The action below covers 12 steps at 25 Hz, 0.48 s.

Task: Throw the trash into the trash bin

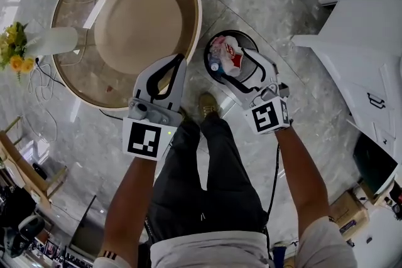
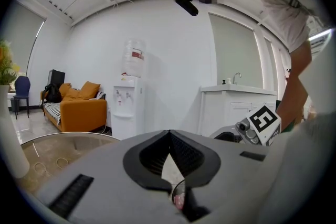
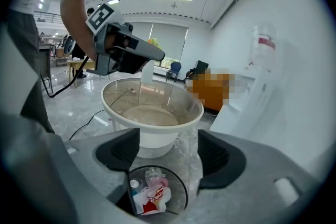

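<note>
We noted a black-rimmed trash bin holding red, white and pink trash. The floor was grey marble with pale veins. The round table had a cream rim and a tan glass top. The left gripper and right gripper were pale grey with black pads, and the marker cube bore black-and-white squares. The sofa was orange and the flowers yellow.

Pale grey plastic left claw: black ribbed pads, white cube with black square marker at rear, small green light beside it. Pale grey plastic right claw: matching white marker cube, thin black cable ran along forearm. Person wore dark trousers, olive-brown shoe, white short sleeves; left sleeve had a striped hem.
</note>
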{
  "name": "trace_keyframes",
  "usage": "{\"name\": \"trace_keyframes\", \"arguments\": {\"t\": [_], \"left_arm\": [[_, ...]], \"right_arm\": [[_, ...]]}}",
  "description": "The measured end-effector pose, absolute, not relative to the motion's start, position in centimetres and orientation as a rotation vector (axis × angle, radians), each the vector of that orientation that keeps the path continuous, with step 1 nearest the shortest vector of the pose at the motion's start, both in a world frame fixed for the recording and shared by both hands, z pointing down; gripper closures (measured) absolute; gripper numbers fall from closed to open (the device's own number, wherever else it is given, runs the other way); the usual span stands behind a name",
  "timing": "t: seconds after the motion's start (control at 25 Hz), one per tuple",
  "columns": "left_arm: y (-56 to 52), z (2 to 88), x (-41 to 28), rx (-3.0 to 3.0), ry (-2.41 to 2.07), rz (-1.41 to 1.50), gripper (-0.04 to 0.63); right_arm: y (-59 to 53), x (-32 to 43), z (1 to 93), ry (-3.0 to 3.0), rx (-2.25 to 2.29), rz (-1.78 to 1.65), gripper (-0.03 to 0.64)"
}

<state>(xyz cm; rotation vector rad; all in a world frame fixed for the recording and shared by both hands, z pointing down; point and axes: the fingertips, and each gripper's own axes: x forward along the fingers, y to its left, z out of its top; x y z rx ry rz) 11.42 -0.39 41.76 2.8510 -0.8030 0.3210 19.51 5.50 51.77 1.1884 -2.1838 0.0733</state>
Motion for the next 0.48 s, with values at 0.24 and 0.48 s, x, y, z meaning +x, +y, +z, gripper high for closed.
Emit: {"name": "trace_keyframes", "arguments": {"t": [0.24,0.48], "left_arm": [[-0.4,41.8,11.7,2.84,-0.817,0.321,0.595],[-0.6,40.0,11.5,2.851,-0.834,0.3,0.595]], "right_arm": [[3.8,20.3,49.2,-2.255,1.29,0.095,0.412],[1.8,20.2,44.8,-2.33,1.379,0.13,0.552]]}}
